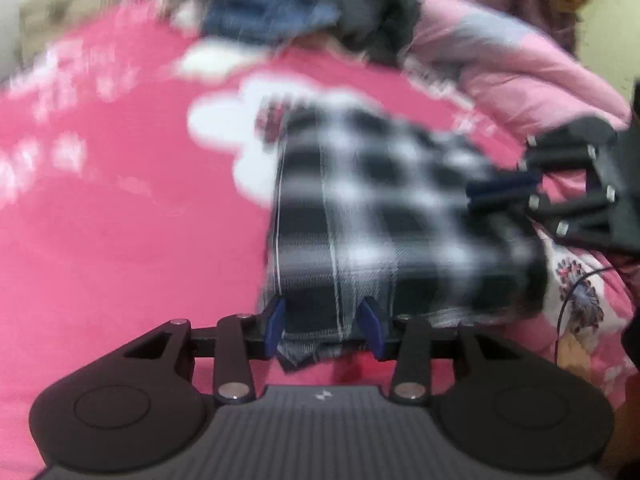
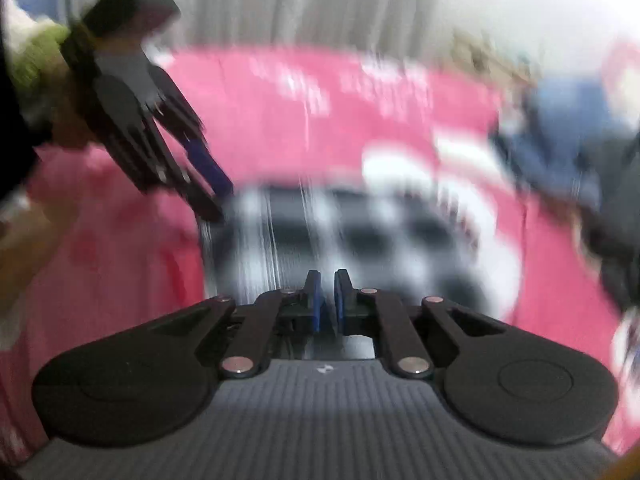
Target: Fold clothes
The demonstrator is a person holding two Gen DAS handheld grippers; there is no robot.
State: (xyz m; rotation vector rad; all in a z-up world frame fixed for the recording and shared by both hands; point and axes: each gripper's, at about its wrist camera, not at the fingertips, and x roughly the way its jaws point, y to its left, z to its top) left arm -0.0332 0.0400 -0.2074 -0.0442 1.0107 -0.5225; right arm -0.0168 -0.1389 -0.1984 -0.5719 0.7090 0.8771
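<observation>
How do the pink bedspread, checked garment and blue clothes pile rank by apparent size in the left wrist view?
1. Pink bedspread
2. Checked garment
3. Blue clothes pile, though it lies farther away, so true size is unsure.

Support is a bed w/ a bright pink printed cotton sheet (image 1: 120, 240), white cloud-like shapes & small white marks on it. On it, mid-bed: folded black-and-white checked cloth garment (image 1: 400, 216). Far end: heap of blue denim-like clothes (image 1: 260, 12) & a dark grey one (image 1: 372, 12), touching each other. Right side: puffy pale-pink quilt (image 1: 520, 64), prob. resting on the sheet too; blur makes edges unclear.
</observation>
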